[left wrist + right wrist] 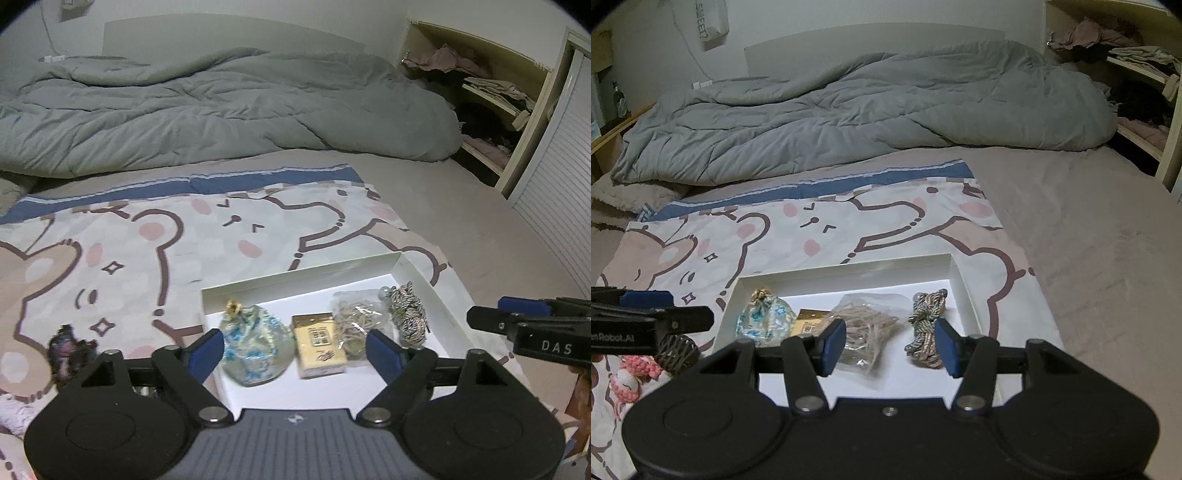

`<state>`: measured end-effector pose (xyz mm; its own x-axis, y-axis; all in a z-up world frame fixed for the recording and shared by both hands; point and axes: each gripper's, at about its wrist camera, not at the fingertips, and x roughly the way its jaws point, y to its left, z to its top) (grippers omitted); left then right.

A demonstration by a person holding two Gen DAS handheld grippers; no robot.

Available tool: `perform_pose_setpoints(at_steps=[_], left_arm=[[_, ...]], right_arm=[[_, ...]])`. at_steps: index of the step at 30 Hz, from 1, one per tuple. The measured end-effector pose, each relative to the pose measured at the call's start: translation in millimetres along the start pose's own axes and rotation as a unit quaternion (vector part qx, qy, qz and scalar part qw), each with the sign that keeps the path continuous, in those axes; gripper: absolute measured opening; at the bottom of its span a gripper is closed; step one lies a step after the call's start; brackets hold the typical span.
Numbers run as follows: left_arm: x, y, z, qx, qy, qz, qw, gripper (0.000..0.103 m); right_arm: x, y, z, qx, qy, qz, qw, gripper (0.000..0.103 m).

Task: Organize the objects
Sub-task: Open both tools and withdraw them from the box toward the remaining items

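So the white tray (406, 275) sits on the bear-print cloth (147, 258) at the near end of the bed, and four things are already lined up inside it: a blue floral pouch (255, 347) at the left, a yellow box (319, 345) just beside it, a clear bag of tan cord (360, 319) next, and a striped rope bundle (408, 314) at the right end.

The left gripper (295, 350) hangs over the pouch and box with its jaws spread wide and nothing between the pads. The right gripper (890, 341) is over the bag and rope, jaws parted too, gripping nothing. Both look released.

What's not sorted yet is on the cloth left of the tray: a dark patterned ball (677, 352) and a pink crocheted toy (631, 376), touching or nearly so. The left wrist view shows a dark fuzzy lump (70, 350) out there, probably the same ball, can't say for sure.

Best guess, the next pick is one of those. Left hand is nearer, so that one should go. The tray's front half is bare, so there's room. Come down on the ball from above, pinch it across the middle, and keep clear of the toy so it doesn't get dragged along. Lift over the tray wall, don't bump it, it looks light enough to slide on the cloth.
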<state>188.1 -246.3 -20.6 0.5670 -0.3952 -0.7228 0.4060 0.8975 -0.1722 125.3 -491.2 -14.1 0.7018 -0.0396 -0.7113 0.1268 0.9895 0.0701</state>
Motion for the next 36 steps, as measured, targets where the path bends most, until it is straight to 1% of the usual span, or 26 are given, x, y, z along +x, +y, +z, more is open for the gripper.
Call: perform_pose_setpoints(at_steps=[14, 17, 19, 21, 25, 32, 36], left_arm=[[-44.7, 36.6, -12.8, 0.000, -0.018, 0.034, 0.9993, 0.101], [-53.1, 42.0, -15.2, 0.001, -0.022, 0.038, 0.9990, 0.103], [-57.7, 45.5, -17.4, 0.000, -0.022, 0.040, 0.9990, 0.103], [-61.8, 49.0, -19.8, -0.001, -0.022, 0.041, 0.9989, 0.103], [-71.3, 57.8, -24.7, -0.001, -0.029, 0.047, 0.9985, 0.103], [-87.1, 78.8, -30.5, -0.014, -0.036, 0.061, 0.9974, 0.103], [-98.6, 97.0, -33.8, -0.022, -0.040, 0.077, 0.9961, 0.103]], right_arm=[[-31.7, 29.5, -12.2, 0.000, -0.016, -0.010, 1.000, 0.073], [-37.9, 35.0, -14.5, -0.002, -0.021, -0.013, 1.000, 0.081], [-42.3, 38.4, -16.1, -0.003, -0.027, -0.016, 1.000, 0.090], [-45.8, 41.7, -17.1, -0.002, -0.029, -0.020, 0.999, 0.096], [-51.5, 49.4, -19.3, -0.010, -0.035, -0.029, 0.999, 0.103], [-55.4, 67.0, -21.7, -0.018, -0.038, -0.027, 0.999, 0.103], [-52.8, 84.2, -21.6, -0.025, -0.035, -0.022, 0.999, 0.103]])
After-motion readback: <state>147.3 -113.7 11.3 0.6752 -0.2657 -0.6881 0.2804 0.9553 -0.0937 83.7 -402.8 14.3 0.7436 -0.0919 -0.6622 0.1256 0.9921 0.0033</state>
